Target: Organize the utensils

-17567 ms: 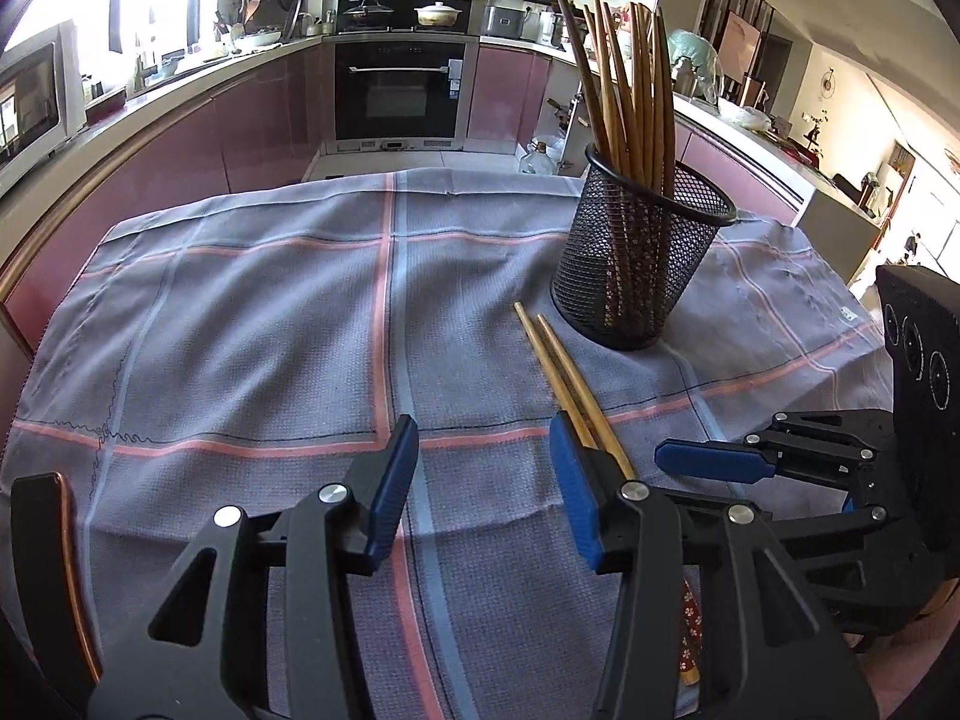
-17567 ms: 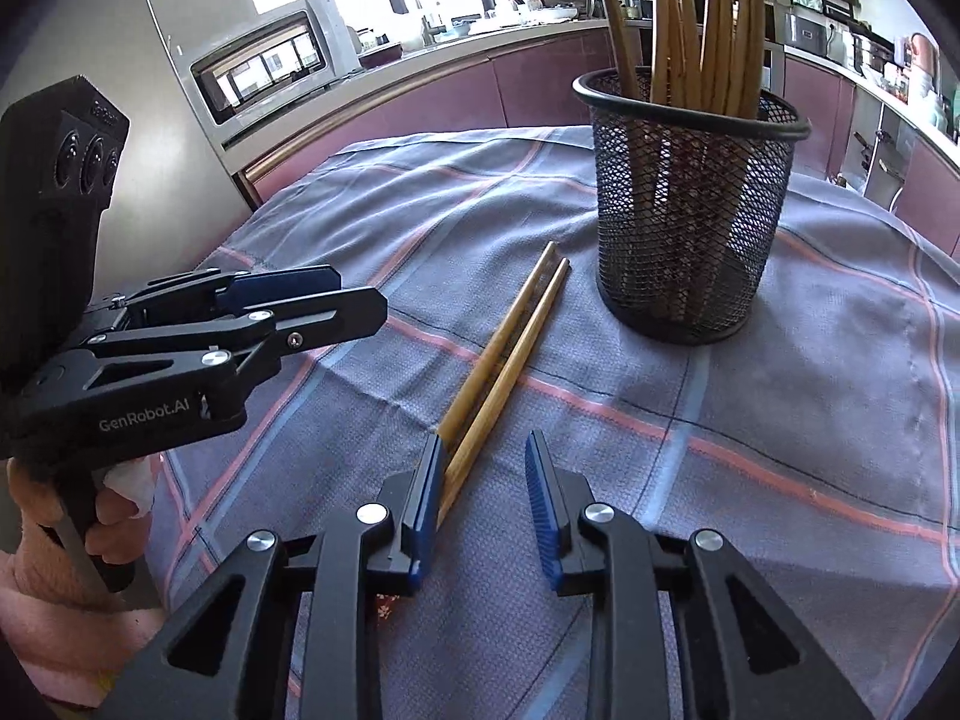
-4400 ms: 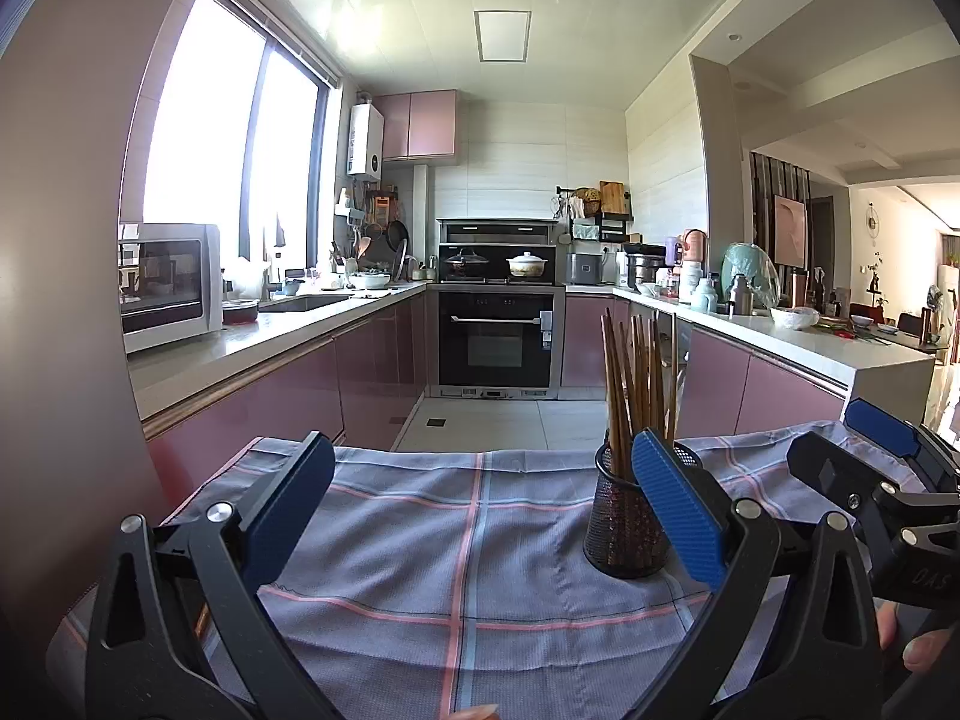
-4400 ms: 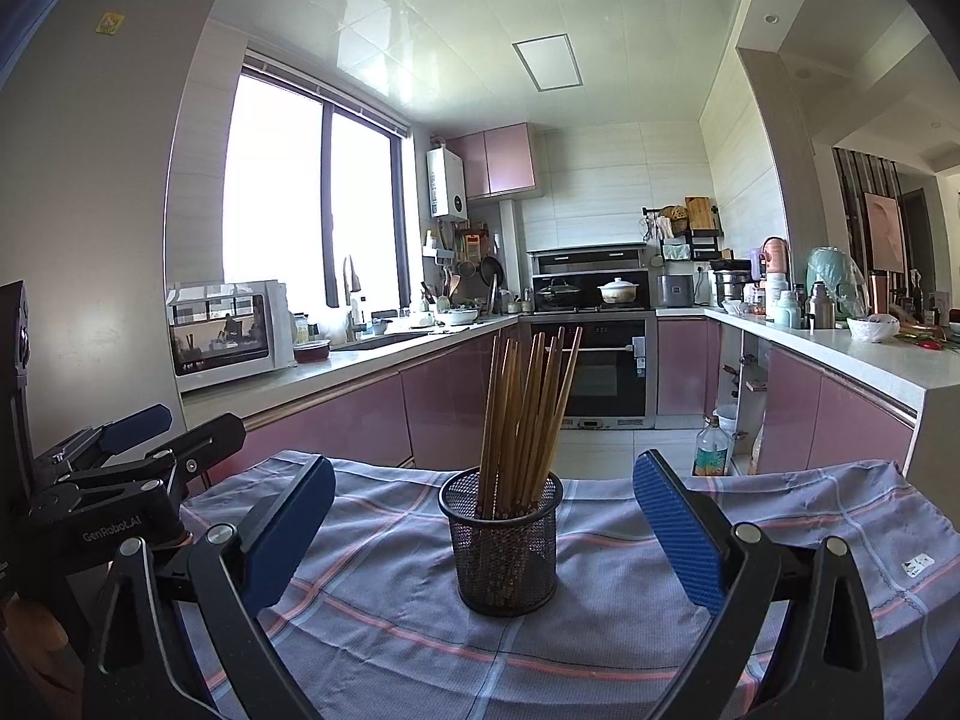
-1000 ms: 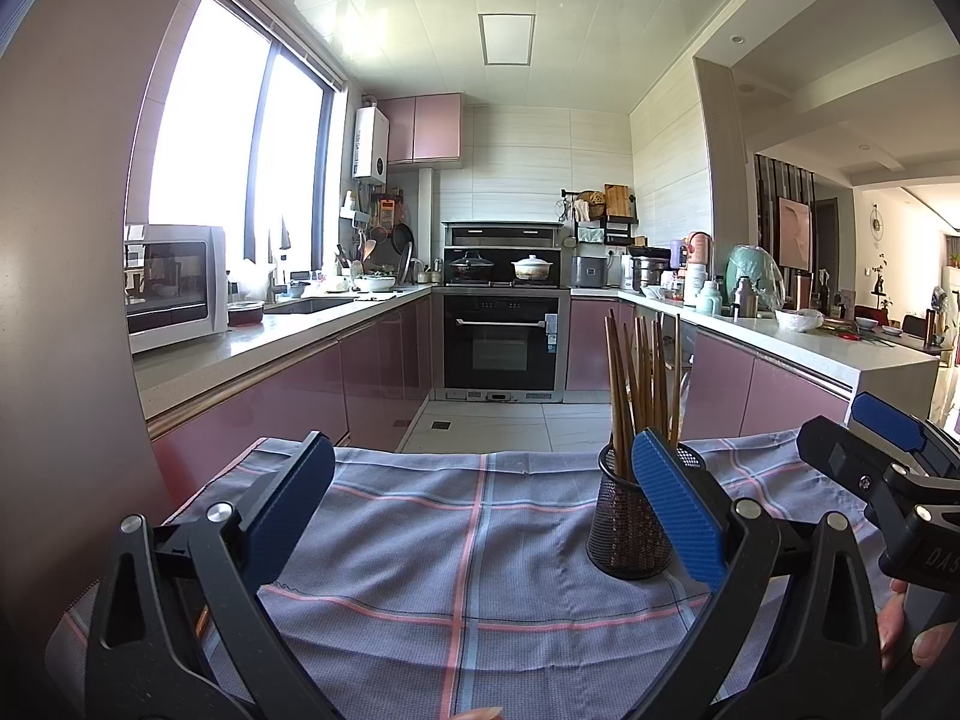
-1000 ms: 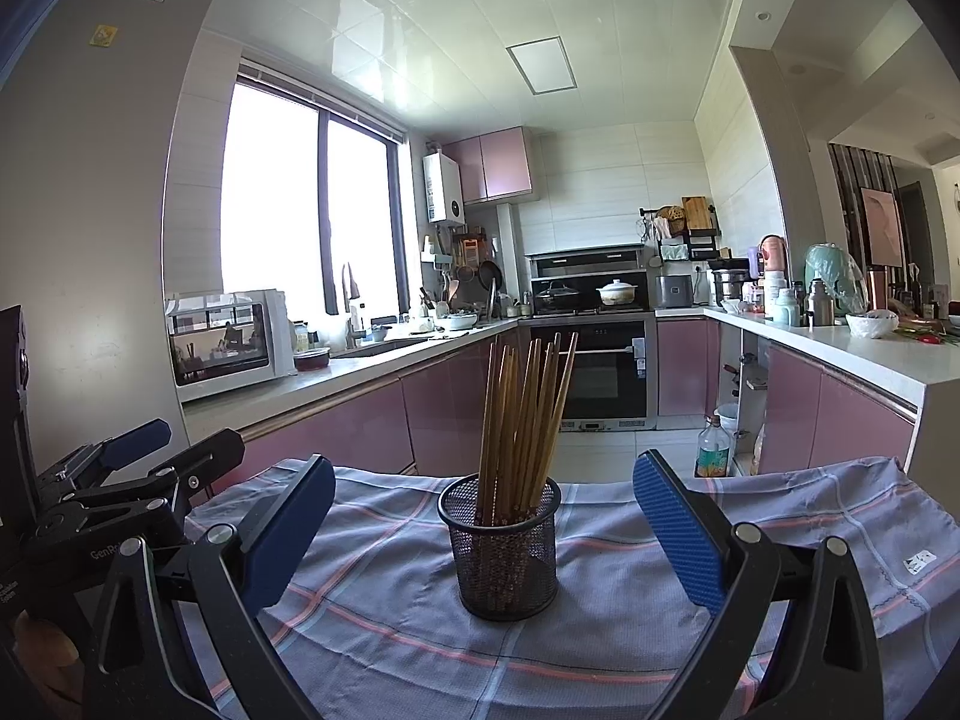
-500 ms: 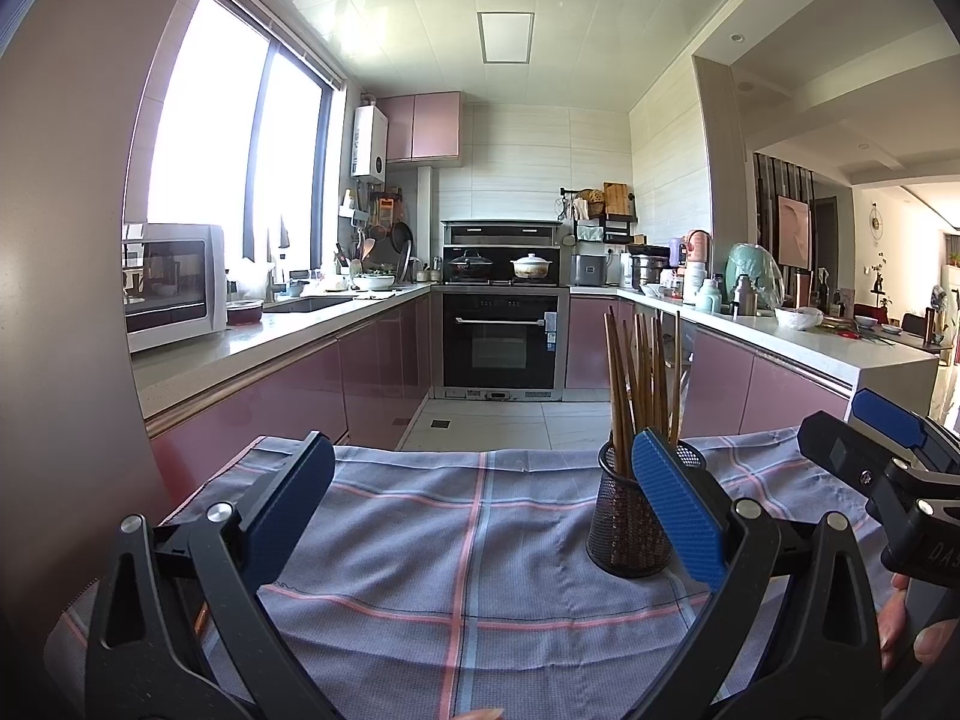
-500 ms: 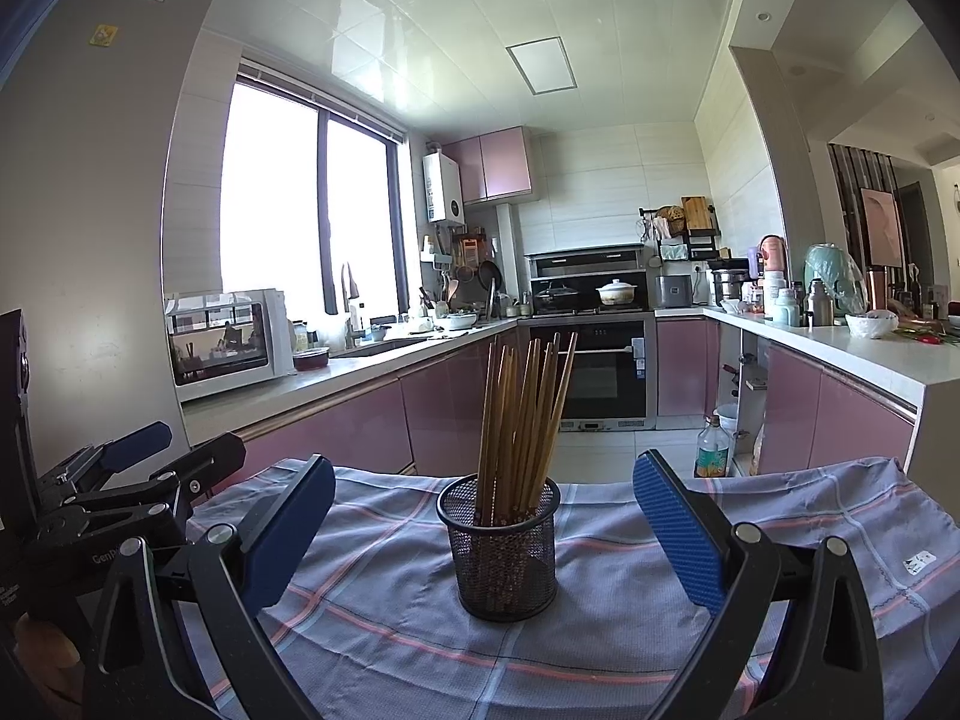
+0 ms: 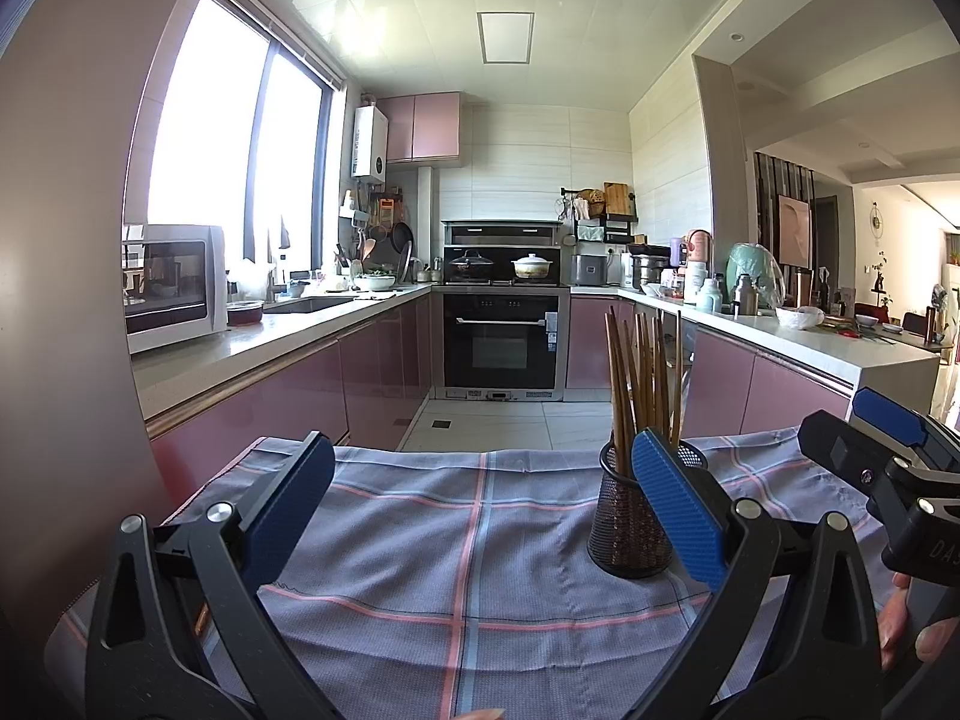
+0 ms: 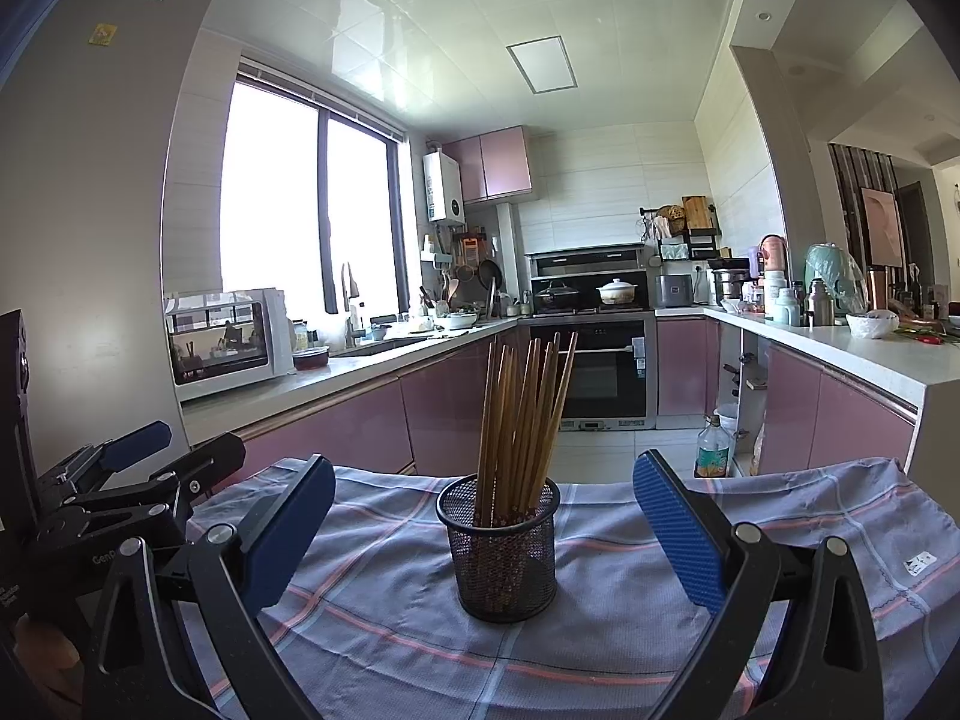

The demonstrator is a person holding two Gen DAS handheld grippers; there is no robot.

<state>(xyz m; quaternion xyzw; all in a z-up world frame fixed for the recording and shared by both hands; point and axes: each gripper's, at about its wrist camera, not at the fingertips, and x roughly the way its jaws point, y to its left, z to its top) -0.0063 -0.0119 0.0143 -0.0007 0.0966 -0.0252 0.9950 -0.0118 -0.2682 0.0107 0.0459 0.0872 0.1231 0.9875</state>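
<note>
A black mesh holder (image 10: 501, 552) stands upright on the checked cloth (image 10: 600, 618), filled with several wooden chopsticks (image 10: 522, 408). It also shows in the left wrist view (image 9: 627, 531), partly behind a blue pad, with its chopsticks (image 9: 642, 384). My left gripper (image 9: 480, 516) is wide open and empty, held back from the holder, which is to its right. My right gripper (image 10: 483, 534) is wide open and empty, with the holder seen between its jaws but farther off. No loose chopsticks show on the cloth.
The cloth (image 9: 468, 540) covers a table facing a kitchen with pink cabinets, an oven (image 9: 504, 342) and a microwave (image 9: 174, 288) on the left counter. The right gripper's body (image 9: 900, 480) sits at the right edge; the left one (image 10: 108, 516) at the left.
The two chopsticks that lay on the cloth long ago are gone from it. Both grippers have pulled back and opened wide. Over the last second almost nothing has moved.
</note>
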